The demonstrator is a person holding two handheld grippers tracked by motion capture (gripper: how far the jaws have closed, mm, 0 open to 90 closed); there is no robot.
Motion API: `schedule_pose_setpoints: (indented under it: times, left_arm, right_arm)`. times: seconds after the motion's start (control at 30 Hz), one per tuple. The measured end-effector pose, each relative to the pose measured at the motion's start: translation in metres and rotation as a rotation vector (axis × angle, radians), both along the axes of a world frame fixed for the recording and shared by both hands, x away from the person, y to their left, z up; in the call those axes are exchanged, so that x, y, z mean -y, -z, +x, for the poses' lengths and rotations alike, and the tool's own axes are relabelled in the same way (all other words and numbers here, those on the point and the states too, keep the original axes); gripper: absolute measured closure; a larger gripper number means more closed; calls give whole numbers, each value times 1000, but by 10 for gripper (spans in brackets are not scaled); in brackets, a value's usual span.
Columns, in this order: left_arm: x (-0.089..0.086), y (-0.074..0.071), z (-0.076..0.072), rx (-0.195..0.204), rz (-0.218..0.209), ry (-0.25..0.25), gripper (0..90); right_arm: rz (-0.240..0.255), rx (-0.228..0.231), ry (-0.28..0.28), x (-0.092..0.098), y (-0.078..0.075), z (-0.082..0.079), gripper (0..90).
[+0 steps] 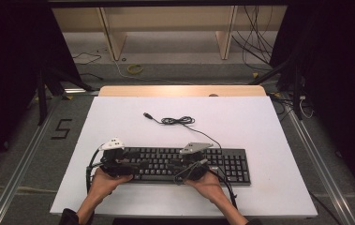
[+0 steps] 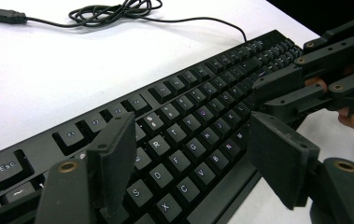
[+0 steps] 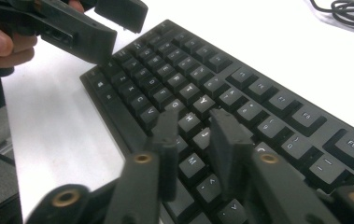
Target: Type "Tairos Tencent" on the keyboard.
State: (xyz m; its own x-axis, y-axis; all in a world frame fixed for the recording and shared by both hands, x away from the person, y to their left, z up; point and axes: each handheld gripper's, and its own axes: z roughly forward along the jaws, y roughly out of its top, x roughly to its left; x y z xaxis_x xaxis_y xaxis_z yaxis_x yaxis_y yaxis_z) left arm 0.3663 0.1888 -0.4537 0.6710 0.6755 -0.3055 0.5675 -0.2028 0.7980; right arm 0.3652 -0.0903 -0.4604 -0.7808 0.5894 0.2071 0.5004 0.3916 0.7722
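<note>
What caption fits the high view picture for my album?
Two hand-held grippers, left gripper and right gripper, hover over a black keyboard.

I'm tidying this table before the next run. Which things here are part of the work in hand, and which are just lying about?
In use:
- keyboard, on the white board
- left gripper, jaws open over the letter keys
- right gripper, jaws a little apart over the keys, nothing between them

Lying about:
- keyboard's cable, coiled, its plug loose
- yellow ring on the floor
- floor cables
</note>
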Motion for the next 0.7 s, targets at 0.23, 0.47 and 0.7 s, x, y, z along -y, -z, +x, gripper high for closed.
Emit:
schedule_pose_setpoints:
  times: [0.23, 0.47, 0.7]
  left_arm:
    - [0, 1, 2, -4, 7, 4, 328]
    - [2, 0, 3, -5, 12, 7, 331]
    - [5, 1, 6, -18, 20, 28, 382]
  right_arm:
    - [31, 3, 8, 7, -5, 0, 597]
    - [31, 4, 24, 13, -7, -1, 537]
    - [28, 21, 32, 20, -9, -3, 456]
